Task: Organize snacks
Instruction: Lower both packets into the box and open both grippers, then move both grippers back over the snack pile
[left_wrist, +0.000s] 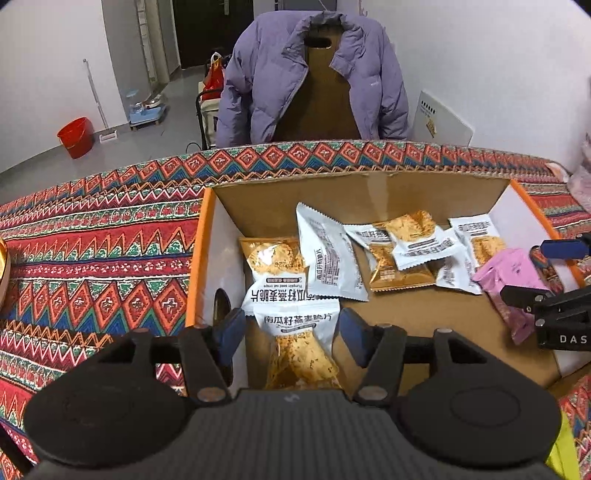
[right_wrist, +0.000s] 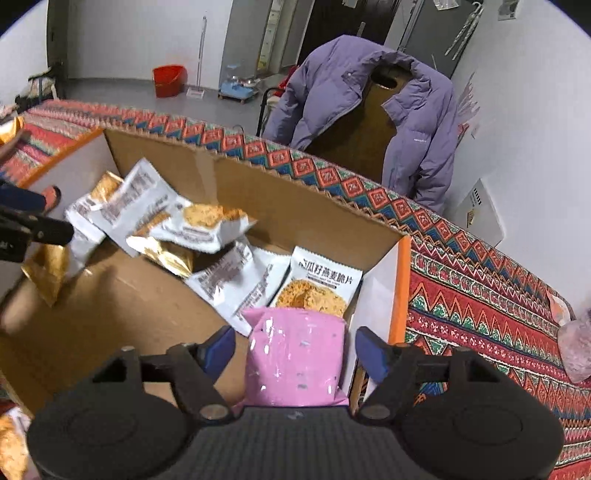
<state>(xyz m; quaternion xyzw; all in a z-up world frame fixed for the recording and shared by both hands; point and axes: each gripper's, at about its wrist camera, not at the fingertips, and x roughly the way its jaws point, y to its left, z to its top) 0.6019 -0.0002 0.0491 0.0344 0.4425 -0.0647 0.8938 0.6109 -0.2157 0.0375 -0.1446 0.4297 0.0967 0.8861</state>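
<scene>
Both open: left gripper (left_wrist: 291, 332) straddling an oat-crisp packet (left_wrist: 299, 350), right gripper (right_wrist: 295, 350) around a pink packet (right_wrist: 295, 362), inside the cardboard box (left_wrist: 424, 314). Best to withdraw straight up, avoiding snagging wrappers.

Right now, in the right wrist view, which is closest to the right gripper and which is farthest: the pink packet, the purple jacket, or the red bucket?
1. Pink plastic snack packet: right between the open jaws of the right gripper, in the cardboard box.
2. Purple puffy jacket: past the table, draped over a chair.
3. Red plastic bucket: far back on the floor, left.
</scene>
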